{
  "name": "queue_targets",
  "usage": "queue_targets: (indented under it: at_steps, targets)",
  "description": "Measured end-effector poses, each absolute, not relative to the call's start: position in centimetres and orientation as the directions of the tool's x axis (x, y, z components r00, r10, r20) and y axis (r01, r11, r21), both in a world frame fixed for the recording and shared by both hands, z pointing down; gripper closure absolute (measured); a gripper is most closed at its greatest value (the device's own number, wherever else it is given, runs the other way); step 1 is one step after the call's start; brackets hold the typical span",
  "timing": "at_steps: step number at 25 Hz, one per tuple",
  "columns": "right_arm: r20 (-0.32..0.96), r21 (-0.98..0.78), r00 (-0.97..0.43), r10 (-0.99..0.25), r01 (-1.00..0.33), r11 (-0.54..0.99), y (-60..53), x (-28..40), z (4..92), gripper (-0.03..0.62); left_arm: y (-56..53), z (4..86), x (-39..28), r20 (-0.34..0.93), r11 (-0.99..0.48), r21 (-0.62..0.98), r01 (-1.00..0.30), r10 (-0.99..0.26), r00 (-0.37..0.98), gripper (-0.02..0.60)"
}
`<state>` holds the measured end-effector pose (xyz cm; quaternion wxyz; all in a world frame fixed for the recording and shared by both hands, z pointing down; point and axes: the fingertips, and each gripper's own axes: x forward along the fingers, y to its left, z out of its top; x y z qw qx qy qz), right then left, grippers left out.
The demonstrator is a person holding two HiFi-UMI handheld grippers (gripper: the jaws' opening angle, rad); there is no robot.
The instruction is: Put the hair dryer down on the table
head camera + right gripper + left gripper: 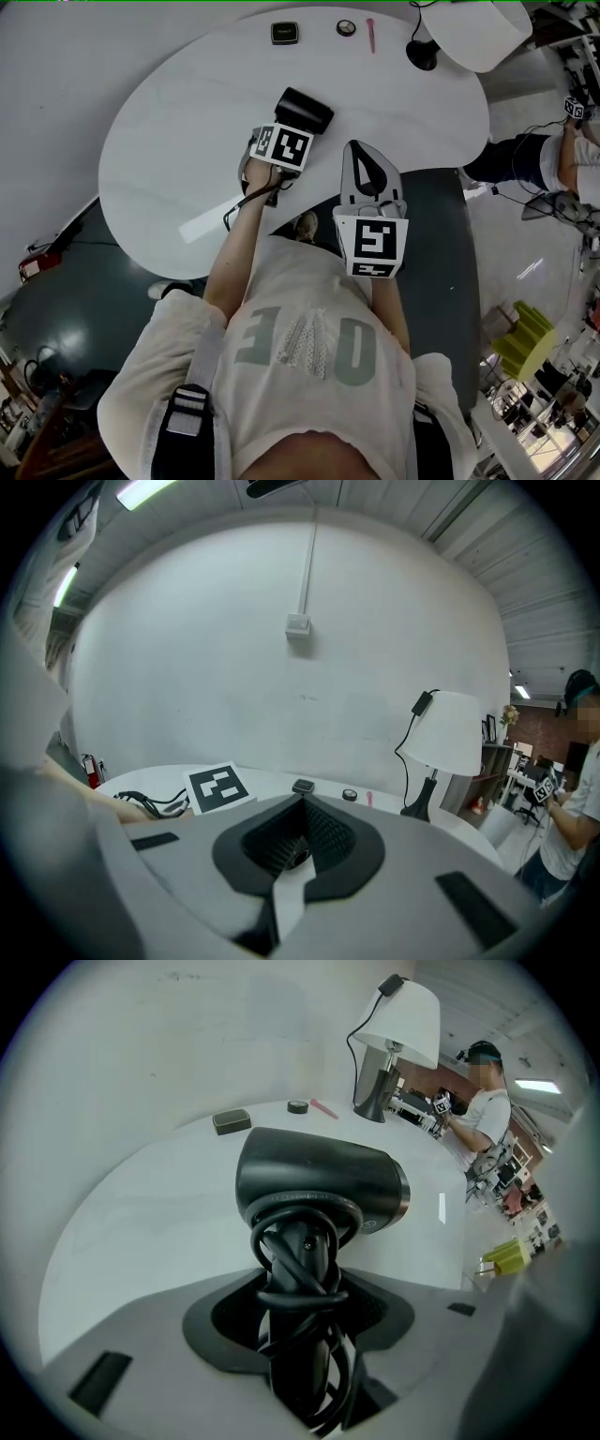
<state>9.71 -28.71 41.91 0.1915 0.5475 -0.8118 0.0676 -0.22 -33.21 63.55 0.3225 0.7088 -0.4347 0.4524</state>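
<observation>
The hair dryer (319, 1180) is matt black plastic with a shiny metal-looking ring (403, 1194) at one end, its wound cord (302, 1288) smooth semi-gloss black; table (141, 1213) smooth white, faint sheen; lampshade (410, 1018) matt white, cloth-like.

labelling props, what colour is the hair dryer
The hair dryer is black, shown best in the left gripper view.

White, rounded tabletop (169, 159) set against a plain white wall (234, 649). Table lamp (455, 733) with white shade and black base at its far edge. Wall box (298, 623) with conduit running up to the ceiling. Strip light (150, 489) lit overhead. Dark teal floor (75, 309) beneath.
</observation>
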Motion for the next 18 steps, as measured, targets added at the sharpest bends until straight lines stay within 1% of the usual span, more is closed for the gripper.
queue_targets:
  at_steps: [6,13,14,17,18]
  targets:
    - [0.392,0.086,-0.329,-0.859,-0.917,0.39,-28.6,9.7,42.3,0.591,-33.3,63.8,-0.4,0.928,-0.412,0.066,-0.909,-0.309,0.208,0.364]
    - [0.381,0.083,-0.346,-0.857,-0.911,0.405,-28.1,9.2,41.9,0.591,-33.1,63.5,-0.5,0.91,-0.396,0.047,-0.917,-0.362,0.203,0.364]
    - [0.38,0.083,-0.348,-0.857,-0.91,0.406,-28.0,9.1,41.8,0.591,-33.1,63.5,-0.6,0.909,-0.387,0.044,-0.921,-0.367,0.197,0.357]
    - [0.377,0.081,-0.354,-0.856,-0.908,0.412,-27.8,9.0,41.7,0.591,-33.1,63.3,-1.0,0.902,-0.353,0.069,-0.933,-0.377,0.209,0.307]
    - [0.377,0.08,-0.357,-0.855,-0.907,0.414,-27.7,8.9,41.8,0.591,-33.1,63.3,-1.0,0.901,-0.346,0.077,-0.935,-0.378,0.214,0.305]
